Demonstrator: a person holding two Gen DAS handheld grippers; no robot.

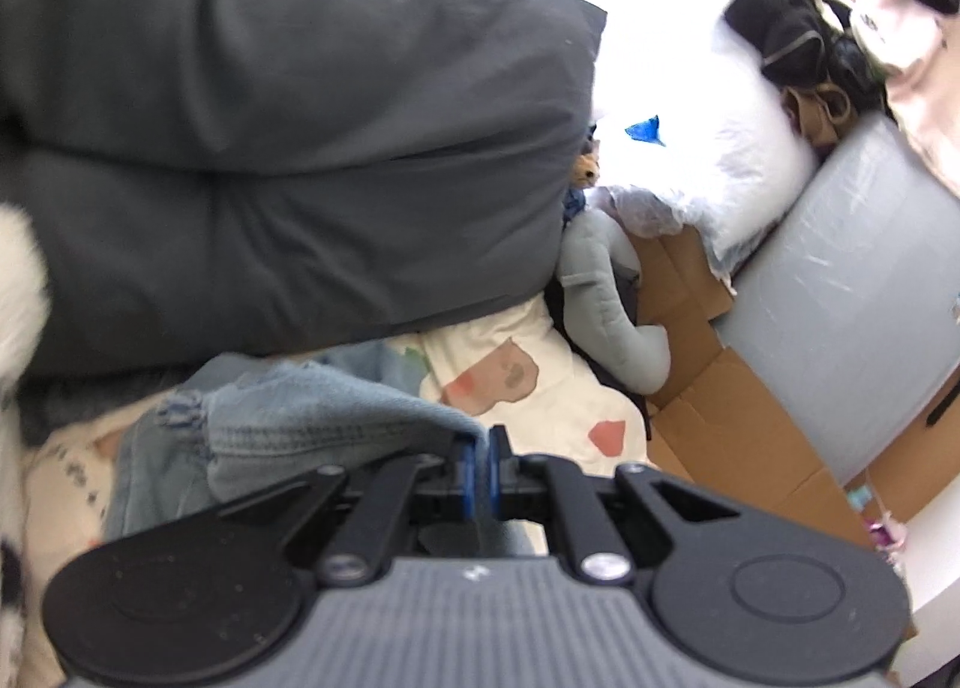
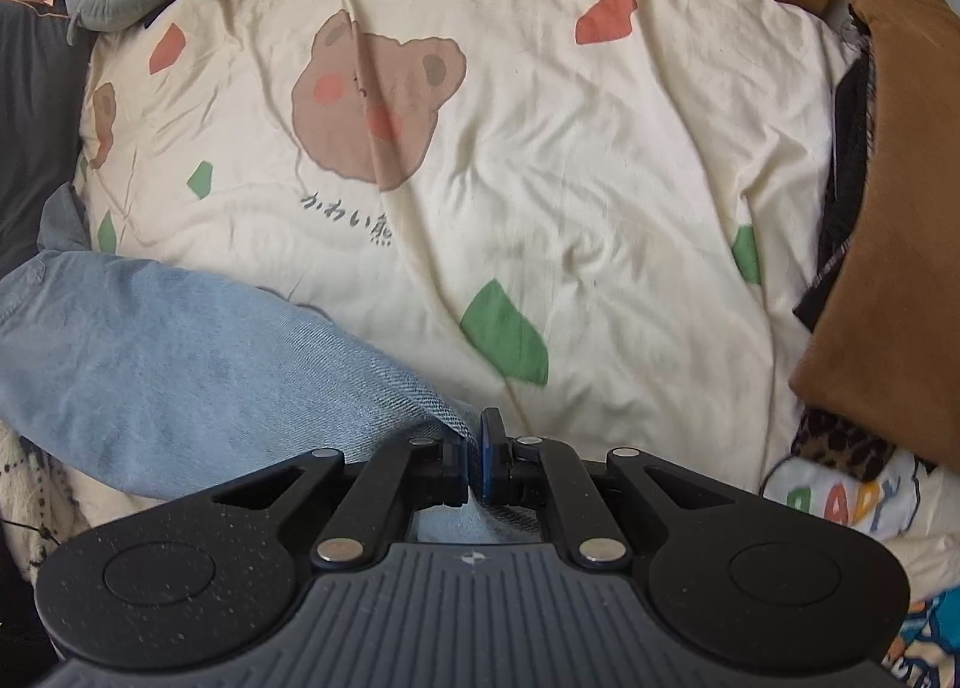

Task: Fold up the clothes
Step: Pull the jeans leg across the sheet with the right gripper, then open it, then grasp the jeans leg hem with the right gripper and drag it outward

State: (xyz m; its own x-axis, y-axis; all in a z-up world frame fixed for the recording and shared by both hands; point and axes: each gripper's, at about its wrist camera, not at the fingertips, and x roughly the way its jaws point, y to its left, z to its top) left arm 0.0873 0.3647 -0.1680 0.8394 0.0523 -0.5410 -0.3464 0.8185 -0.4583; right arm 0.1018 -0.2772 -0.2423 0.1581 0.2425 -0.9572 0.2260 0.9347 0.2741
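Both my jaws were clamped on the blue jeans (image 2: 180,364), left gripper (image 1: 480,448) and right gripper (image 2: 475,457) each pinching an edge at six o'clock, likely to stretch them over the bed sheet (image 2: 540,148).

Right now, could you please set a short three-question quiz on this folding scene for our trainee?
1. True or false: both grippers are shut on the jeans.
2. What animal is printed on the cream bedsheet? A) cat B) bear C) rabbit
3. In the right wrist view, what colour is the garment at the sheet's right edge?

Key: 1 true: left gripper, right gripper. 2 B. 3 brown.
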